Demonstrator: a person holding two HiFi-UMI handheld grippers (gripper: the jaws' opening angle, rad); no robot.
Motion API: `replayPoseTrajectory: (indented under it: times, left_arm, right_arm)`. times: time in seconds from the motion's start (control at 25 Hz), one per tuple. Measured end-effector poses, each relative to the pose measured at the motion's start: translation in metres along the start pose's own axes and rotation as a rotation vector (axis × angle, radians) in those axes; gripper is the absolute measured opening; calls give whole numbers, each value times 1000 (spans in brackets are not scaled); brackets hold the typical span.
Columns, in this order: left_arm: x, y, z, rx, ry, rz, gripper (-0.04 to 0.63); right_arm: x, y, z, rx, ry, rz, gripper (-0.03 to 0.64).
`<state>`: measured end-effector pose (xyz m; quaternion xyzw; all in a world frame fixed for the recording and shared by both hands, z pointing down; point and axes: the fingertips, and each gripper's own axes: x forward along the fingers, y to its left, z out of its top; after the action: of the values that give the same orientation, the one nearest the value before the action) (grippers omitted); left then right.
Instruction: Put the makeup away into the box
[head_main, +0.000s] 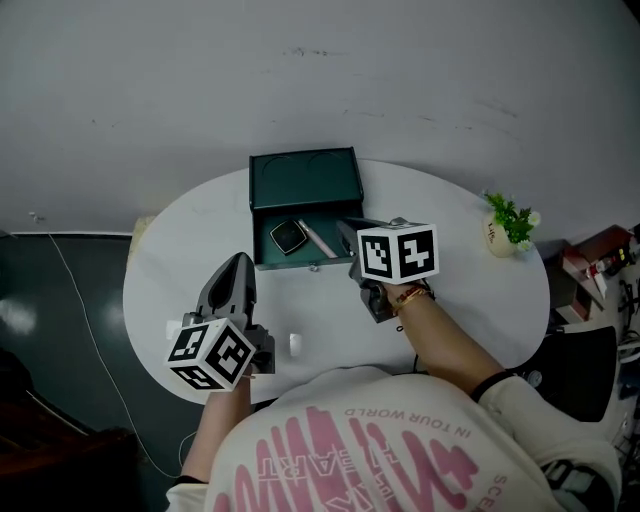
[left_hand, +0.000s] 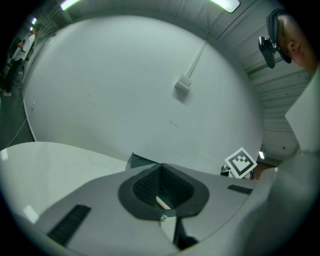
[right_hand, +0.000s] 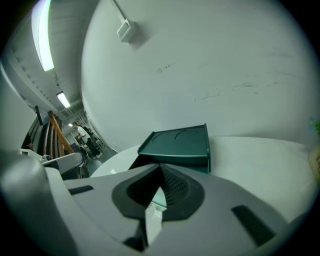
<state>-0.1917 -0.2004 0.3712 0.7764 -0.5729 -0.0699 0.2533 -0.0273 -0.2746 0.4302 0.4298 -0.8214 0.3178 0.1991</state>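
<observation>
My right gripper (head_main: 350, 236) hides the box's (head_main: 305, 180) right corner; the white item (head_main: 294, 344) by my left gripper (head_main: 238, 270) is too small to identify.

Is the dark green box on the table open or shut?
Open: the dark green box has its lid raised; a square compact and slim stick lie inside.

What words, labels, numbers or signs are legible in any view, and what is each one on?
"IN YOUR WORLD": pink print on the person's shirt, upside down in the head view.
Larger pink letters on the same shirt: partly cut off, seem to include "ART".
Mark on the plant pot: too small to read.
Marker cubes: black-and-white square patterns, no words.
Green box: no legible label.
</observation>
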Motion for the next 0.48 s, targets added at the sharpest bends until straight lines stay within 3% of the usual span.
replayPoseTrajectory:
  times: [0.2, 0.48]
  left_arm:
    - [-3, -16, 4, -8, -42, 21, 2]
    - [-12, -38, 16, 31, -108, 35, 2]
  right_arm:
    - [-19, 15, 17, -24, -126, 63, 0]
    - [-57, 48, 43, -27, -352, 230, -2]
